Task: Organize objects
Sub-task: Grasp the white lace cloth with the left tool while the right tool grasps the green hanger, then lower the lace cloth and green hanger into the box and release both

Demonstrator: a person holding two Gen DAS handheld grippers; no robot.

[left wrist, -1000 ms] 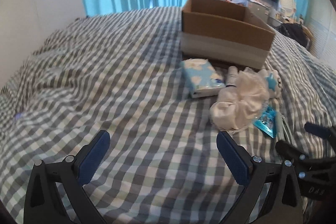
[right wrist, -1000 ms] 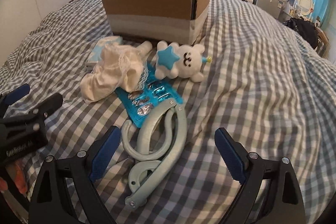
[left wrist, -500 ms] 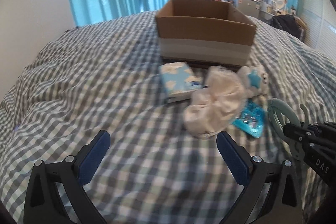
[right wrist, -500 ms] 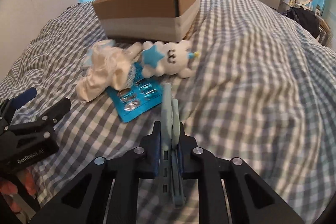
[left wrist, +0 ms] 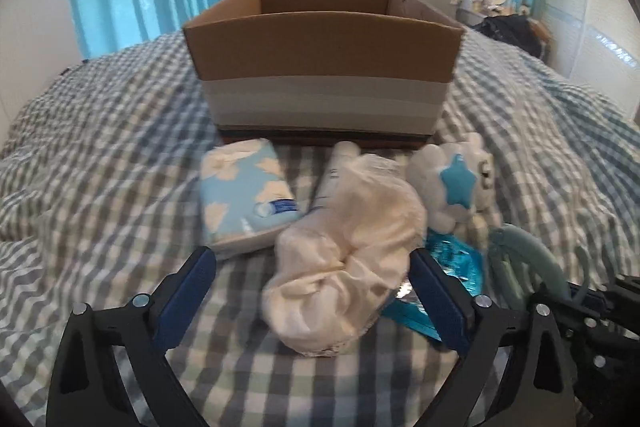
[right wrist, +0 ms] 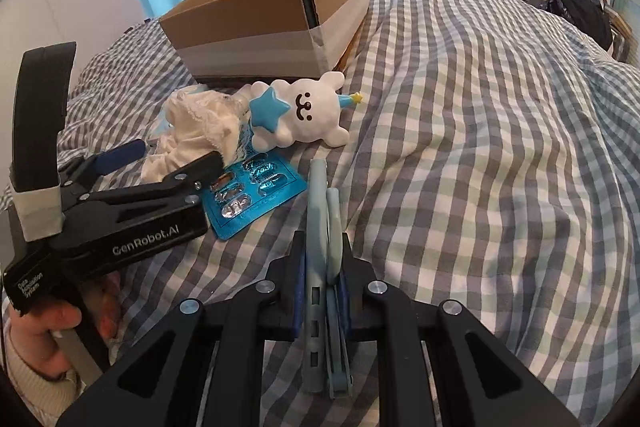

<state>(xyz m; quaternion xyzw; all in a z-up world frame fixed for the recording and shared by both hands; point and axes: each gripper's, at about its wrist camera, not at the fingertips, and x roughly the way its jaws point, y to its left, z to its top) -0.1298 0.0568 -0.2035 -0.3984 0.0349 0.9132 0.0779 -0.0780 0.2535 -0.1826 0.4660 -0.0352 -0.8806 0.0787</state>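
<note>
Hanger [right wrist: 321,255], pale blue-green plastic and folded flat, sits clamped edge-on between the pressed-together pads of the right gripper [right wrist: 320,301]; a second ago it lay open on the checked bedspread [right wrist: 500,155] between spread jaws, so the grasp is now complete and the piece appears ready to be carried to the cardboard box [right wrist: 276,23]. In the left wrist view only its curved end shows at the right edge, hanger [left wrist: 532,259], beside the blue blister pack [left wrist: 456,259].

The left gripper [left wrist: 316,287] has advanced toward the pile: its jaws are spread wide and now flank the crumpled white cloth [left wrist: 344,255], which a second ago lay well ahead of them. No contact with the cloth can be confirmed. Judged from this, the cloth is the left hand's next pick.

Around the cloth lie a blue cloud-printed tissue pack [left wrist: 246,199], a white tube [left wrist: 334,175] partly hidden beneath the cloth, and a white plush toy with a blue star [right wrist: 304,115]. All rest on the bedspread just in front of the box, whose visible interior looks empty.

The left gripper is held low and roughly level; the right one points forward along the bed, with the box ahead to its left.
</note>
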